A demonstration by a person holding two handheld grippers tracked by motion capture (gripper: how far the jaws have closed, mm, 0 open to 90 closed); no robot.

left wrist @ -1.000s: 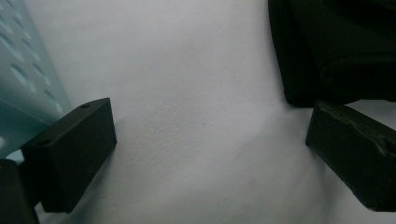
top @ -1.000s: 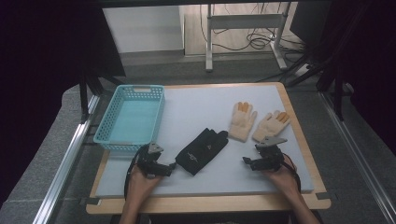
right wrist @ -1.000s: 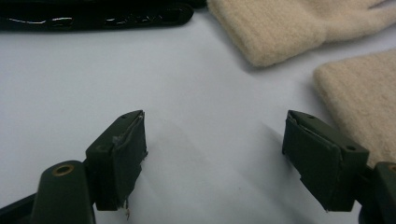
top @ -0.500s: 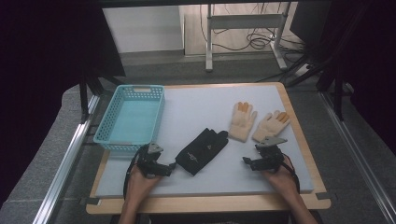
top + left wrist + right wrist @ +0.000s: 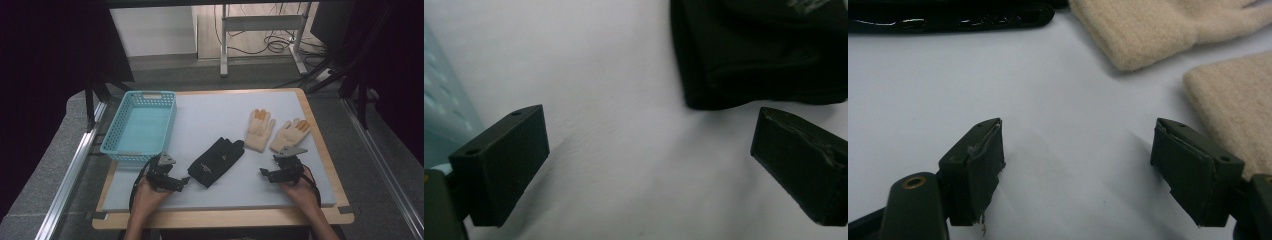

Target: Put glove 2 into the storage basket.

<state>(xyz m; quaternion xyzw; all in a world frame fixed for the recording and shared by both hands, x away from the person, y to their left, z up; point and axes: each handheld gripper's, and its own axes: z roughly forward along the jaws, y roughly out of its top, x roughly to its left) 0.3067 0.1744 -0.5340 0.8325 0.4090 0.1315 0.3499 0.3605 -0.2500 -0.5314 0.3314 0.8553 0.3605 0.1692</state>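
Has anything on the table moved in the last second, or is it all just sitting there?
Nothing has visibly changed. The left gripper and right gripper rest open on the mat as before, holding nothing. The black glove, the two cream gloves and the blue basket lie where they were.

Black glove (image 5: pixel 216 161) (flat) mid-mat

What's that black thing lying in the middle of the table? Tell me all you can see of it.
It is a black glove, or perhaps a pair stacked, of smooth dark fabric with a small pale logo on the back. It lies flat on the white mat, angled, fingers pointing up and right toward the cream gloves without touching them. The left gripper, jaws open, sits just beside its cuff; nothing grips it.
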